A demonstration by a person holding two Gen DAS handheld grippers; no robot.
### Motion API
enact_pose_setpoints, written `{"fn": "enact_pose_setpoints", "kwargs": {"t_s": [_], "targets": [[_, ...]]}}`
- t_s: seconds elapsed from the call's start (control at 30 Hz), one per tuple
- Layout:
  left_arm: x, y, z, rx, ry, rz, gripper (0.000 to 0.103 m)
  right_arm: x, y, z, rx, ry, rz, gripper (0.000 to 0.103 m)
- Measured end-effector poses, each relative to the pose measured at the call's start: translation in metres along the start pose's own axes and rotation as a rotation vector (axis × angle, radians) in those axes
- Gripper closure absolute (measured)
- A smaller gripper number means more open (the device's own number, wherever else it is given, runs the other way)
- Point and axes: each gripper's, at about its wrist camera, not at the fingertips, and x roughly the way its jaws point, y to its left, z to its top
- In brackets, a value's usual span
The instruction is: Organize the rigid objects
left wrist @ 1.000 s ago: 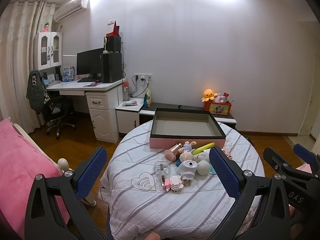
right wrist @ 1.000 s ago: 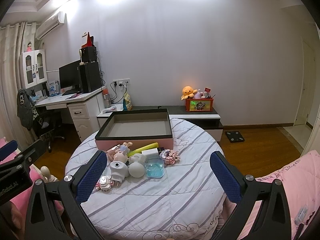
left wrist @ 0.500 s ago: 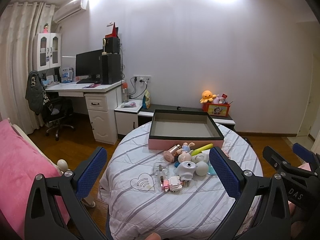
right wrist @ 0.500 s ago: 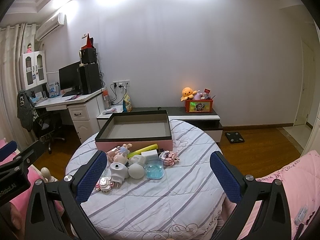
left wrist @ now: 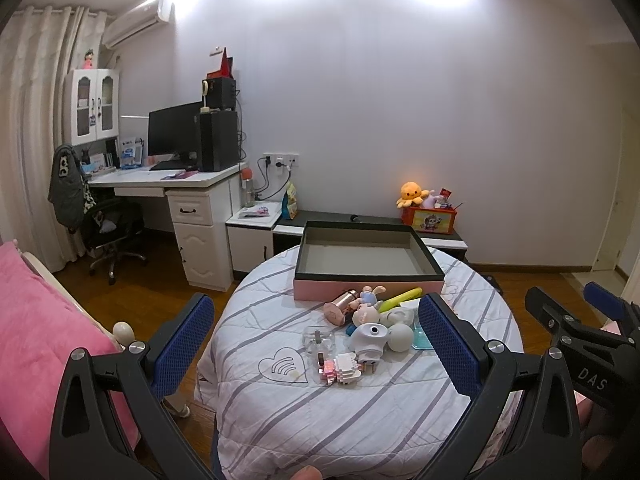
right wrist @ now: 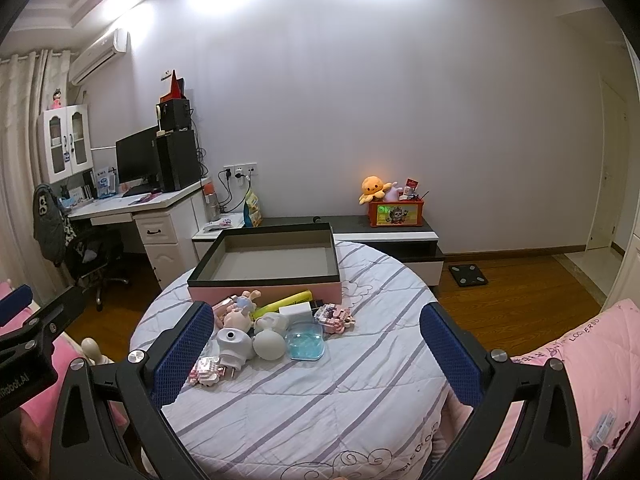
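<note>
A round table under a striped quilt (left wrist: pixel 360 412) (right wrist: pixel 320 400) carries an open pink box with a black rim (left wrist: pixel 366 258) (right wrist: pixel 268 258), nothing inside it. In front of the box lies a pile: a rose-gold bottle (left wrist: pixel 340 304), small dolls (left wrist: pixel 366 300), a yellow marker (left wrist: pixel 400 298) (right wrist: pixel 284 300), a white plug device (left wrist: pixel 368 340) (right wrist: pixel 232 344), a grey ball (left wrist: pixel 400 336) (right wrist: pixel 269 344), a blue-liquid case (right wrist: pixel 306 340), pink brick toys (left wrist: pixel 340 368) (right wrist: pixel 334 316). My left gripper (left wrist: pixel 316 344) and right gripper (right wrist: pixel 316 344) both hang open, short of the pile.
A white desk with a monitor (left wrist: pixel 176 136) and an office chair (left wrist: pixel 112 228) stand at the left. A low cabinet with an orange plush (left wrist: pixel 412 194) and a red bin lines the wall. Pink bedding (left wrist: pixel 36 344) (right wrist: pixel 580 380) flanks the table. A scale (right wrist: pixel 468 274) lies on the floor.
Both views have drifted slightly; the table and box sit a little lower and farther in frame. Nothing on the table has moved, and both grippers stay open.
</note>
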Motion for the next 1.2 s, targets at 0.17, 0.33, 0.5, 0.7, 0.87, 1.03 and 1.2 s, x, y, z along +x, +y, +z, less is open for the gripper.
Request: {"fn": "enact_pose_setpoints", "kwargs": {"t_s": [0.17, 0.33, 0.5, 0.7, 0.87, 1.03, 1.2], "targets": [[0.000, -0.001, 0.000, -0.002, -0.003, 0.001, 0.000, 0.000, -0.001, 0.000, 0.000, 0.000, 0.000, 0.000], [-0.002, 0.000, 0.000, -0.005, -0.006, -0.002, 0.000, 0.000, -0.001, 0.001, 0.001, 0.001, -0.001, 0.000], [-0.003, 0.000, 0.002, -0.007, -0.005, -0.005, 0.000, 0.000, -0.003, 0.002, 0.004, 0.000, -0.003, 0.000], [-0.002, 0.001, 0.002, 0.002, -0.004, -0.007, 0.000, 0.001, -0.004, 0.002, 0.004, 0.001, -0.003, 0.000], [0.013, 0.005, -0.009, 0.000, 0.032, -0.004, 0.000, 0.009, -0.004, -0.002, 0.001, 0.017, 0.004, 0.000], [0.035, 0.006, -0.025, 0.000, 0.083, -0.003, 0.000, 0.026, -0.003, -0.011, -0.005, 0.054, 0.007, 0.000], [0.069, 0.006, -0.048, 0.001, 0.167, -0.002, 0.000, 0.052, -0.002, -0.027, -0.013, 0.124, 0.011, 0.000]]}}
